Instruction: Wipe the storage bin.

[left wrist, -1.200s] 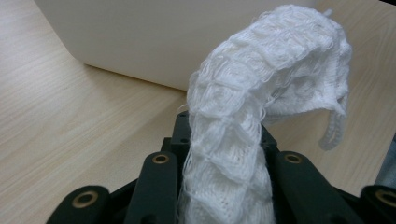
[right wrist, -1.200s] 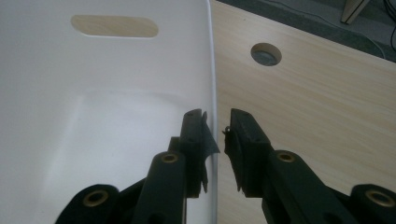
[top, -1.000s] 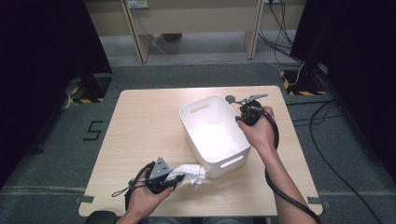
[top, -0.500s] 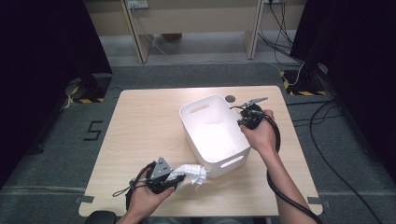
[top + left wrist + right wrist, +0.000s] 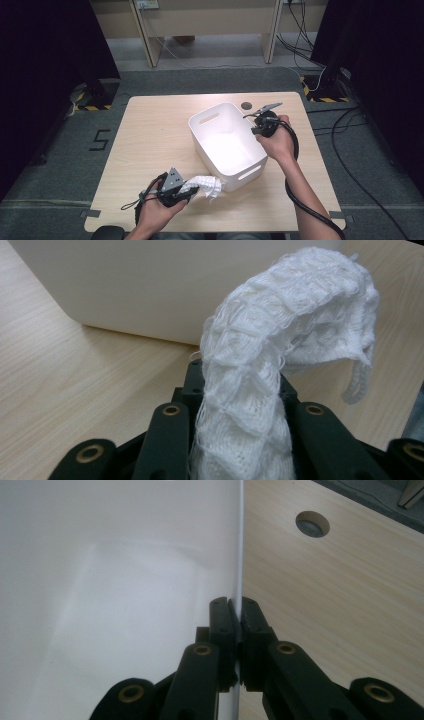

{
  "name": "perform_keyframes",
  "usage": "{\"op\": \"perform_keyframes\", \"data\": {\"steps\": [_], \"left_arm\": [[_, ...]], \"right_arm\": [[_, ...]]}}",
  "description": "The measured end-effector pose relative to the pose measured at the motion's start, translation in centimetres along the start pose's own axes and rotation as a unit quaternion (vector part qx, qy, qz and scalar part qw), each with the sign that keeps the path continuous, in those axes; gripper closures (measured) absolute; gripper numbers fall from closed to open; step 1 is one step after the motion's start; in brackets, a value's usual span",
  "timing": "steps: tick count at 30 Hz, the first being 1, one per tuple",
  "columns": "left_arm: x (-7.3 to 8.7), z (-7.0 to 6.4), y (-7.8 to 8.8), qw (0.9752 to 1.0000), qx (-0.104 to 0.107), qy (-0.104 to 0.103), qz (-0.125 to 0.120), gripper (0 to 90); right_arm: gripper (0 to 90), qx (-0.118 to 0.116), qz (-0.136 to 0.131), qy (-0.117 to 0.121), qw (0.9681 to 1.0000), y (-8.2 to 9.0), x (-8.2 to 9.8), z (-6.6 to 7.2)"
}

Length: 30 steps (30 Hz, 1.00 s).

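Right gripper jaws just closed, now clamped on bin rim; left gripper beside bin, clamped on cloth. Risk: thin rim slipping, bin tipping.

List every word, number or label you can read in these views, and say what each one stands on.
"5": a black numeral marked on the grey carpet floor, left of the light wooden table.
The white plastic bin and the white knitted cloth carry no text that can be read.
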State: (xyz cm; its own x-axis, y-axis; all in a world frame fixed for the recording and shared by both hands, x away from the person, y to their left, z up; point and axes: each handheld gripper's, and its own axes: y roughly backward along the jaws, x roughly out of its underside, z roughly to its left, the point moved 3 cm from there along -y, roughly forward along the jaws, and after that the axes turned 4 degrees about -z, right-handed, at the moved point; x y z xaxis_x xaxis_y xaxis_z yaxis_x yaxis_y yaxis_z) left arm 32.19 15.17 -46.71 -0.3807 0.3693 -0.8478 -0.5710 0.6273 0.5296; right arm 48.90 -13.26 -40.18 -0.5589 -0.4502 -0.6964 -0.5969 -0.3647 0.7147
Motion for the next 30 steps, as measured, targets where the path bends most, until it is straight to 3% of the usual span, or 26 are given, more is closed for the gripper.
{"op": "perform_keyframes", "data": {"steps": [3,23,30], "left_arm": [[0.0,0.0,0.0,1.0000,0.000,-0.001,0.000,69.9],[-0.4,0.1,-0.1,1.0000,-0.002,-0.004,-0.002,69.8],[-0.5,0.1,-0.1,1.0000,-0.001,-0.005,-0.003,69.8]], "right_arm": [[87.8,-0.008,-0.003,-0.001,1.0000,-0.2,-0.2,0.0],[87.4,-0.044,-0.006,0.071,0.9965,-0.8,-0.8,1.0],[87.5,-0.048,-0.005,0.071,0.9963,-0.9,-0.9,1.3]]}}
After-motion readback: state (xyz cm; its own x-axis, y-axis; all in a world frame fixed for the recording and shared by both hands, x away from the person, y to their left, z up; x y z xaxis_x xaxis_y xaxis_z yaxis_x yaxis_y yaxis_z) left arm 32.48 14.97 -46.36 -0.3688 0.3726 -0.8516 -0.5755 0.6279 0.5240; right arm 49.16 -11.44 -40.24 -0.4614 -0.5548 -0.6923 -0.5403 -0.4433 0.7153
